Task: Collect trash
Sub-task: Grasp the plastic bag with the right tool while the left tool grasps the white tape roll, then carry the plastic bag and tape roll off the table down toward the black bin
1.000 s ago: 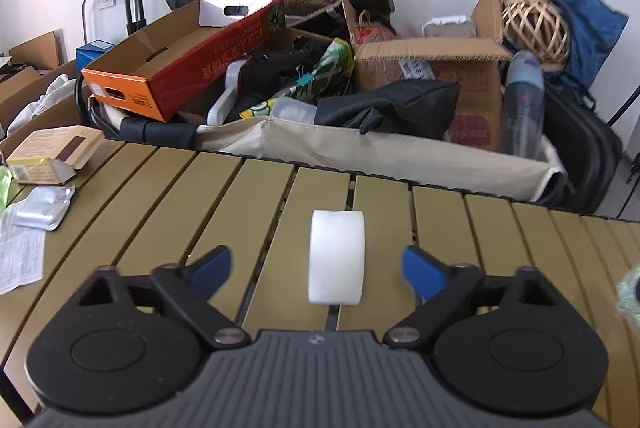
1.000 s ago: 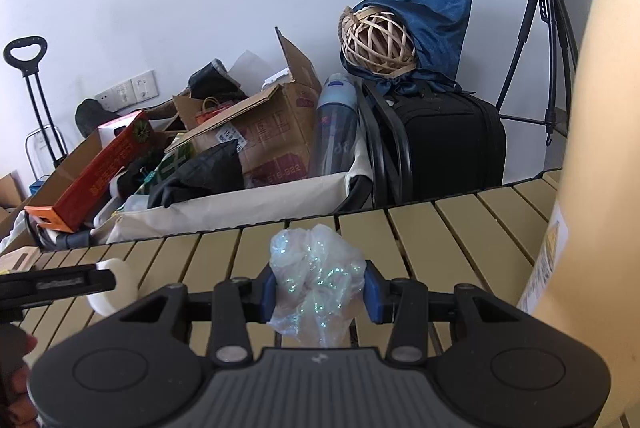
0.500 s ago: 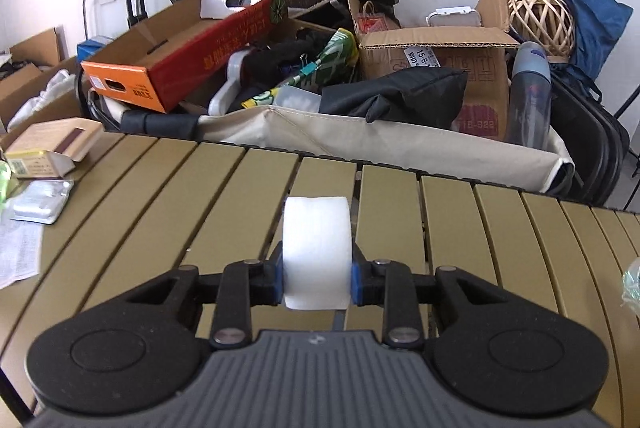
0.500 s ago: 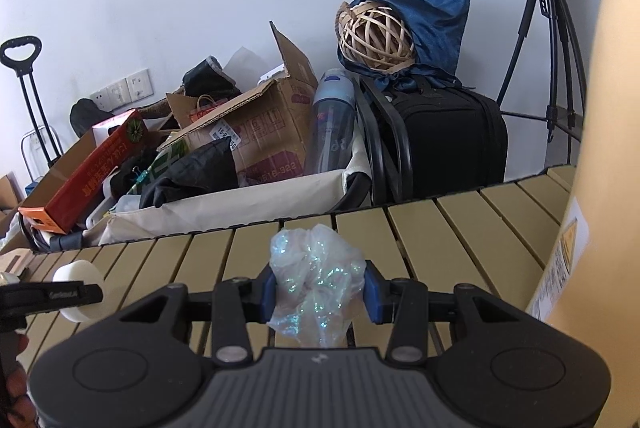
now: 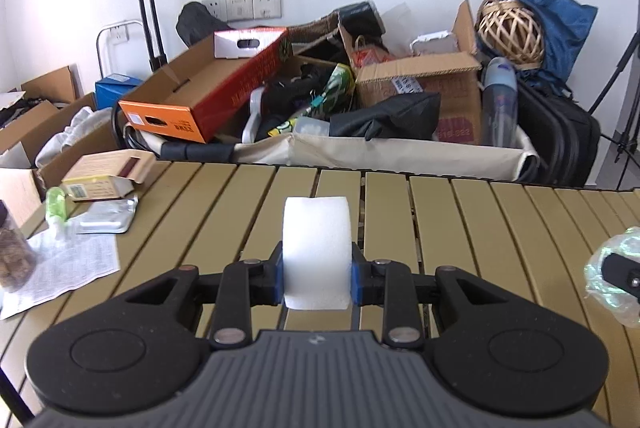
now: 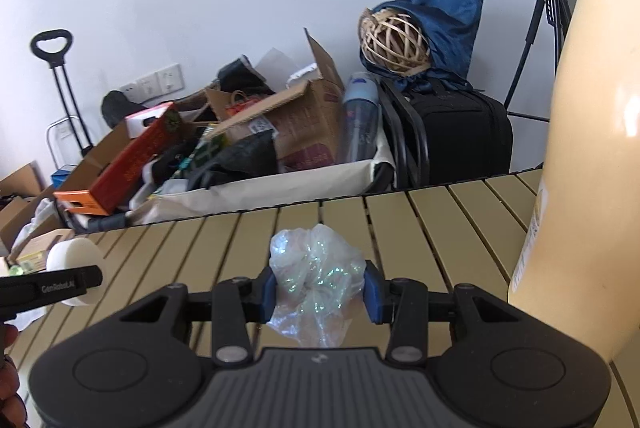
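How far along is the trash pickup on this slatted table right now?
Both pickups look done: the left tool is shut on a white foam piece, and the right tool is shut on a crumpled clear plastic bag. Neither has been dropped off; no bin shows. Left on the table: a printed leaflet, a foil blister pack and a small opened box.
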